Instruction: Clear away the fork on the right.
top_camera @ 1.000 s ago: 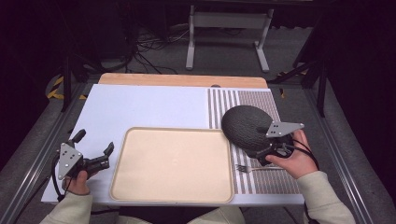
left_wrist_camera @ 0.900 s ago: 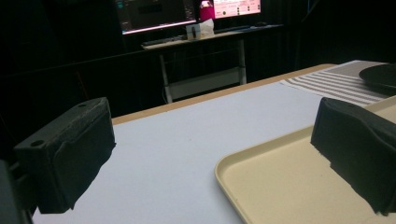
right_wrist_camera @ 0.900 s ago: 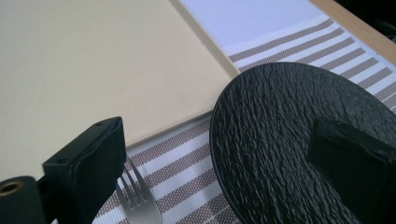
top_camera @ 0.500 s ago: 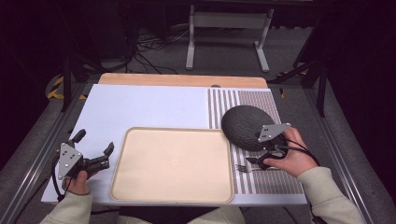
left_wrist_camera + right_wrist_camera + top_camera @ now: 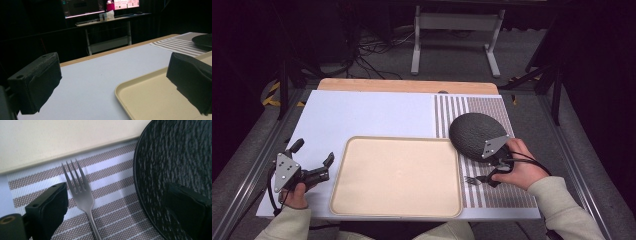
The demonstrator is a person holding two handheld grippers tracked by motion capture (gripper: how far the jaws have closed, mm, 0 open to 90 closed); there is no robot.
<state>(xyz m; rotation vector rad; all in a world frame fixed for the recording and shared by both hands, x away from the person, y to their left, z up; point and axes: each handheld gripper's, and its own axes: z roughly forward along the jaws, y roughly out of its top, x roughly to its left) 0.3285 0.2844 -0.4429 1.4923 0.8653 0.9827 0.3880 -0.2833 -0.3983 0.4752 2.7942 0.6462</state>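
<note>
Broadly, the white table top (image 5: 377, 117) spans the middle of the high view, with a wooden strip (image 5: 407, 86) along its far edge. Next in size, the beige tray (image 5: 397, 175) lies in the lower centre of that frame, its rim just beside the striped placemat (image 5: 492, 107) that covers the table's right part. In the left gripper view the tray's rounded corner (image 5: 125, 91) sits at the lower right, and the placemat (image 5: 175, 45) shows at the upper right.

On the placemat, right of centre in the high view, lies the dark textured plate (image 5: 472, 134); in the right gripper view it takes up the right side of the frame (image 5: 175, 162), its rim close to the tray's edge at the top.

The left gripper (image 5: 312, 159) sits at the lower left of the high view, held in a hand (image 5: 296, 192), just left of the tray. Its jaws stand wide apart with nothing between them.

The right gripper (image 5: 488, 176) is at the lower right of the high view, held in a hand (image 5: 519, 172), beside the plate's near edge. Its jaws are spread wide: one stands left of the fork, the other over the plate.

Smallest, the fork (image 5: 81, 192) lies flat on the placemat between those jaws, tines pointing toward the tray at the top of the frame, touched by neither jaw. In the high view it shows just right of the tray's rim (image 5: 476, 179).
</note>
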